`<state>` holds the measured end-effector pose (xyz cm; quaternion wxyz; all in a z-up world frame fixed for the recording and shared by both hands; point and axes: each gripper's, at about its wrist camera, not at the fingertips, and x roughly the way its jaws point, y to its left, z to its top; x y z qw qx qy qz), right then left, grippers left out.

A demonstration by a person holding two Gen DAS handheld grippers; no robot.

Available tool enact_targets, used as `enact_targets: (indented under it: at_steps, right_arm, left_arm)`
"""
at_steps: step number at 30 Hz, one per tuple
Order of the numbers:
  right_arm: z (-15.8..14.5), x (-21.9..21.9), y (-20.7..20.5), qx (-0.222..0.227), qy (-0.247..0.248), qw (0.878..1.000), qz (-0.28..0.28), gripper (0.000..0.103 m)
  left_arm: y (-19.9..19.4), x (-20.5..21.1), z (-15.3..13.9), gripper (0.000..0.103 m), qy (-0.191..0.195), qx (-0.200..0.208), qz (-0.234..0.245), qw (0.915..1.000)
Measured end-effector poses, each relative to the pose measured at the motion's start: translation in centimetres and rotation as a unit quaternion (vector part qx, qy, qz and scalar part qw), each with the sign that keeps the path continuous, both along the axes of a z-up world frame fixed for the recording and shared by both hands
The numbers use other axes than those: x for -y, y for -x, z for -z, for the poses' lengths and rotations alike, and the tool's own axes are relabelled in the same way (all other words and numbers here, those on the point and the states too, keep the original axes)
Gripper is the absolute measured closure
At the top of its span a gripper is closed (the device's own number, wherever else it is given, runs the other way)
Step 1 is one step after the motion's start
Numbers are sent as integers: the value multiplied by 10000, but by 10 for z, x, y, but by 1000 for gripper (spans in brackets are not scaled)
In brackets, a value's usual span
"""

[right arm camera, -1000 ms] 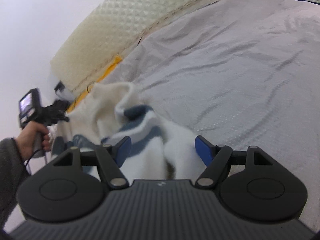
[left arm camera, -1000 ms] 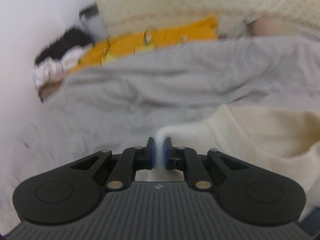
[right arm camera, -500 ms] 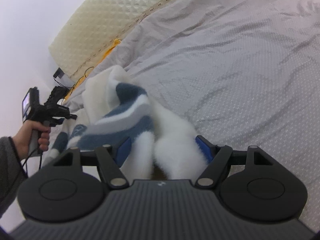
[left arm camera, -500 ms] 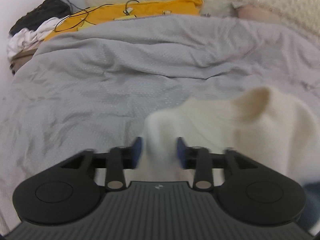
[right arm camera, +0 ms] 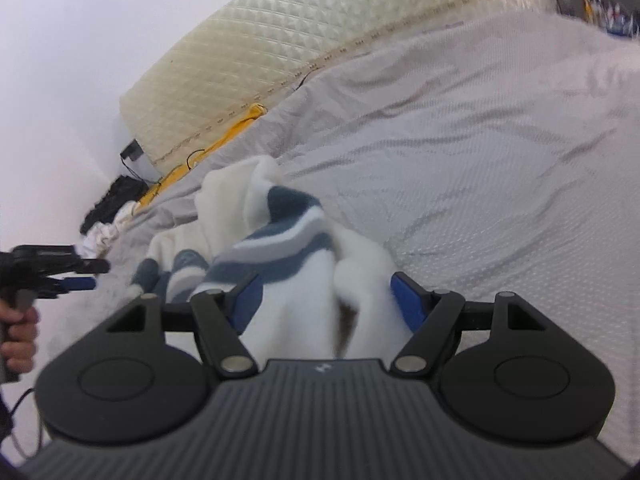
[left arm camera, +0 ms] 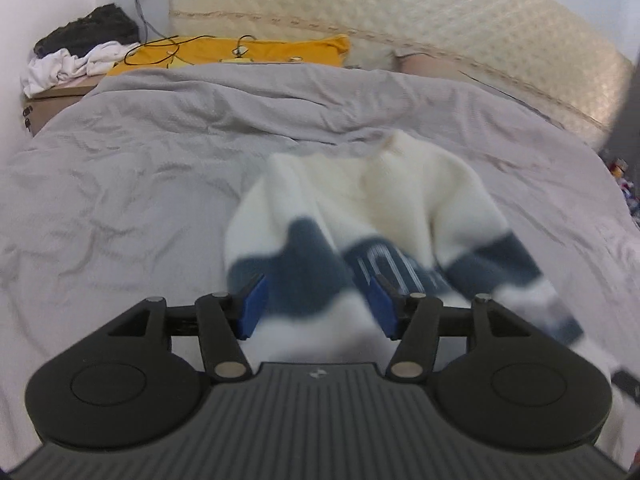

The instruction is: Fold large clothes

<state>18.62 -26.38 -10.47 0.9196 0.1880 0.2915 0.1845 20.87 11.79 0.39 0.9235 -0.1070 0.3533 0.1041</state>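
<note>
- The sweater is thick fleecy cloth, soft and matt, white with dark blue stripes.
- The bed cover is thin grey cloth, matt, with a fine dotted weave and many wrinkles.
- The mattress against the wall has cream quilted cloth with a slight shine.
- Each claw, left and right, is matt black plastic with smooth blue pads and small metal pins.

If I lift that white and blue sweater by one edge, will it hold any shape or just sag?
Probably it just sags: the sweater lies bunched in soft humps and folds on the bedspread. It looks thick and fleecy, so it is likely bulky rather than slippery between the right gripper's pads. Loose parts trail off toward the left gripper, so they may drag.
</note>
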Motion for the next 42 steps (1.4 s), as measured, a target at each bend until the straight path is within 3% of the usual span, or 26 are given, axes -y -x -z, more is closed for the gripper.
enact_targets:
  at_steps: [5,10,17,18,20,27,29,34,39,41,42]
  right_arm:
    - [-12,-4,24,89,163,9998,116,30]
    - [-20,-6,48,-19,221,9997,111,30]
    - [-23,-18,69,-26,614,9981,57,30]
    - [-20,-20,69,-50,684,9976,37,29]
    - [-16,-24,67,-59,837,9965,-1,12]
    - [0,-43,55,-322,1300,9907,-260,12]
    - [7,-55,54,-373,1588,9855,-460,0]
    - [24,-79,53,-425,2357,9694,-546,0]
    - [30,-82,49,-609,2573,9629,-549,0]
    - [24,-77,51,-627,2534,9642,-472,20]
    - [19,-72,52,-629,2481,9658,-419,26]
  left_arm:
    - [61,40,2,39,-281,164,405,9986]
    - [97,54,8,38,303,234,312,9988]
    - [122,49,34,30,269,150,-65,9995]
    - [124,45,38,29,343,127,-130,9992]
    - [123,38,44,27,477,50,-263,9985]
    - [117,19,58,18,1001,-74,-509,9937]
    - [117,14,63,18,1219,-99,-588,9908]
    - [119,-4,69,18,1655,-22,-965,9815]
    - [125,-12,73,18,1860,68,-1080,9766]
    - [126,-9,71,18,1985,209,-948,9753]
    - [126,-7,70,19,2057,268,-845,9746]
